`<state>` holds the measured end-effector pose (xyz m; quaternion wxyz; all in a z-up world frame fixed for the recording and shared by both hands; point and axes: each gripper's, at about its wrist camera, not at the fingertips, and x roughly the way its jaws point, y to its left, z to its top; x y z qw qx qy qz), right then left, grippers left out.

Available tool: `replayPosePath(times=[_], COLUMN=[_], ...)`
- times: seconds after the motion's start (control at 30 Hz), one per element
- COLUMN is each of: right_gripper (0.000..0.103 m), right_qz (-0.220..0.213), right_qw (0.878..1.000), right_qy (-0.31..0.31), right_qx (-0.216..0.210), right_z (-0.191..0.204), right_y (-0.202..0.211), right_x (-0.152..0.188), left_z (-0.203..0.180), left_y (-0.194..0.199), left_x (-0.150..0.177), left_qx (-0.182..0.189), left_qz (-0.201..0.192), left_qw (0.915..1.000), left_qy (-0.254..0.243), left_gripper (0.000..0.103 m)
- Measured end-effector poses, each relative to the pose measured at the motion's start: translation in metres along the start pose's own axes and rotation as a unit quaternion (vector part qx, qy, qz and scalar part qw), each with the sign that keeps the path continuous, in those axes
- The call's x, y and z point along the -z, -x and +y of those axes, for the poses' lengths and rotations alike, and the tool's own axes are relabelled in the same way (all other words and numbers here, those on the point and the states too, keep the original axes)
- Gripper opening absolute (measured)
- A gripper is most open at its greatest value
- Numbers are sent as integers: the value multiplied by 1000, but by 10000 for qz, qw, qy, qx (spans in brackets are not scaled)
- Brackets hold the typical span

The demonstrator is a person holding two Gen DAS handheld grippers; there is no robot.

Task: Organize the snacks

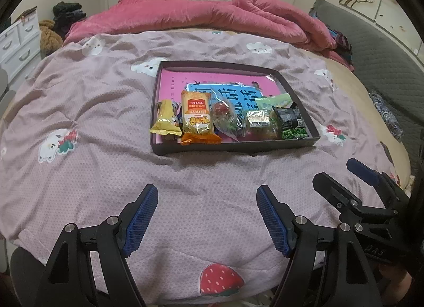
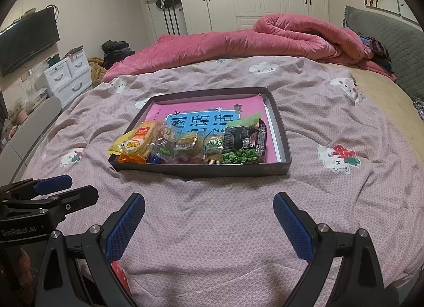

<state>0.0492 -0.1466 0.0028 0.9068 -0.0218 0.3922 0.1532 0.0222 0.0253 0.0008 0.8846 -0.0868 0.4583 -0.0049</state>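
A dark shallow tray (image 1: 233, 149) (image 2: 201, 170) lies on the bed with a pink and blue book inside. Several snack packets sit in a row along its near side: a yellow packet (image 1: 165, 121), an orange cracker pack (image 1: 197, 118) (image 2: 135, 141), a clear bag (image 1: 225, 118), a small clear pack (image 1: 258, 120) and a green pea bag (image 1: 291, 121) (image 2: 239, 145). My left gripper (image 1: 206, 198) is open and empty over the bedspread, short of the tray. My right gripper (image 2: 209, 206) is open and empty too, and shows in the left wrist view (image 1: 344, 174).
The pink patterned bedspread (image 1: 106, 126) covers the bed. A rolled red quilt (image 2: 265, 39) lies at the back. A grey headboard (image 2: 384, 36) stands right. White drawers (image 2: 69, 76) and a TV (image 2: 26, 39) stand left.
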Motion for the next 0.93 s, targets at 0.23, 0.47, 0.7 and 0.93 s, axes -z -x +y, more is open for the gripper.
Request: replayPosePath(times=[0.23,0.47,0.7,0.93], right_gripper=[98,98,98,98], right_qz=[23,49,77,113], right_qw=[10000,10000,10000,9999], right_qy=[-9,-54,-54,-102], right_qx=[0,0,-1,1], right_z=[-1,-3,-4,-6], right_y=[-1,-2,-4,-8], right_x=[0,0,1,2], left_z=[0,-2,1,7], left_y=[1,2,0,-4], left_x=[0,0,-1,-2], left_qx=[-46,-193,-356,-330], left_qz=[-34,-63,-57,-50], left_qw=[10000,9998,9993,9993], left_qy=[-22,-48,51,144], left_gripper=[78,78,78,78])
